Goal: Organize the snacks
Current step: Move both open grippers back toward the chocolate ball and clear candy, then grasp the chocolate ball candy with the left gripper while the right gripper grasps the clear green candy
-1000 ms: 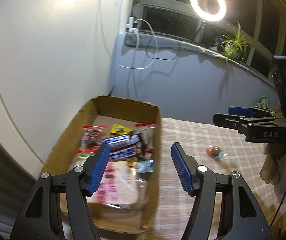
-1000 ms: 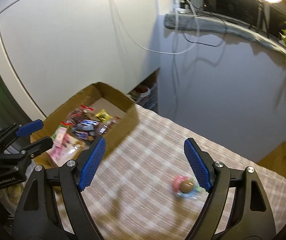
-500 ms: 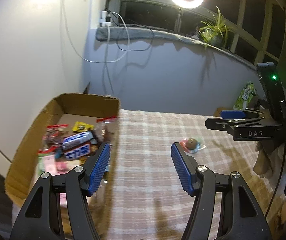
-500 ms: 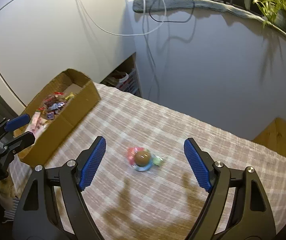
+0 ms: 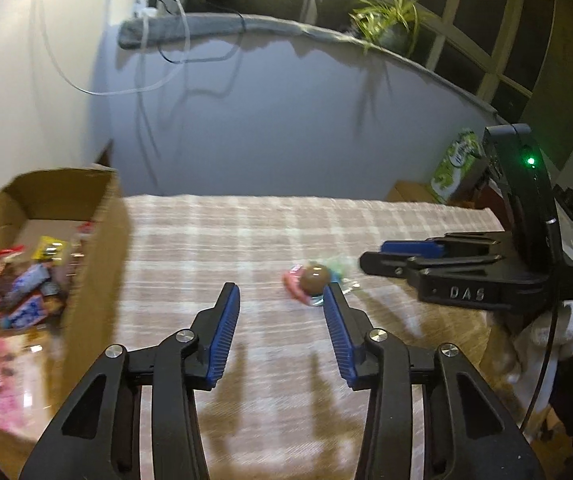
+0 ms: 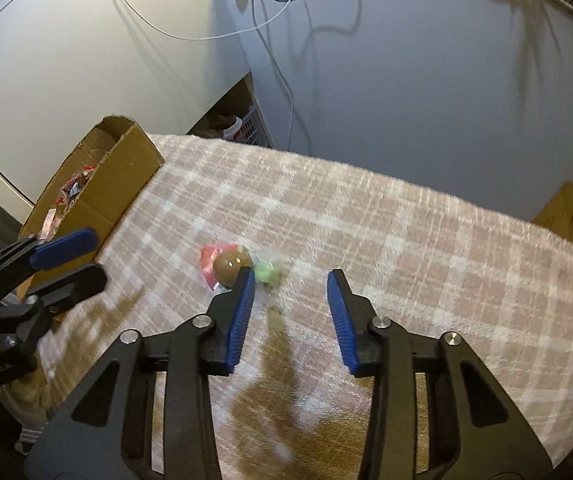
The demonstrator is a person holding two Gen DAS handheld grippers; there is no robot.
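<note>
Candy [image 5: 313, 279] is lying on checked surface [image 5: 214, 240], apparently untouched, beyond both grippers: left gripper [image 5: 282, 300] and right gripper [image 6: 290, 286], jaws open, just narrowing, nothing between. Snack box [image 5: 98, 240] is sitting far left.

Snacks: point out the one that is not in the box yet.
The round brown sweet in a pink and green wrapper lies alone on the checked cloth. All the other snacks are piled inside the cardboard box.
</note>
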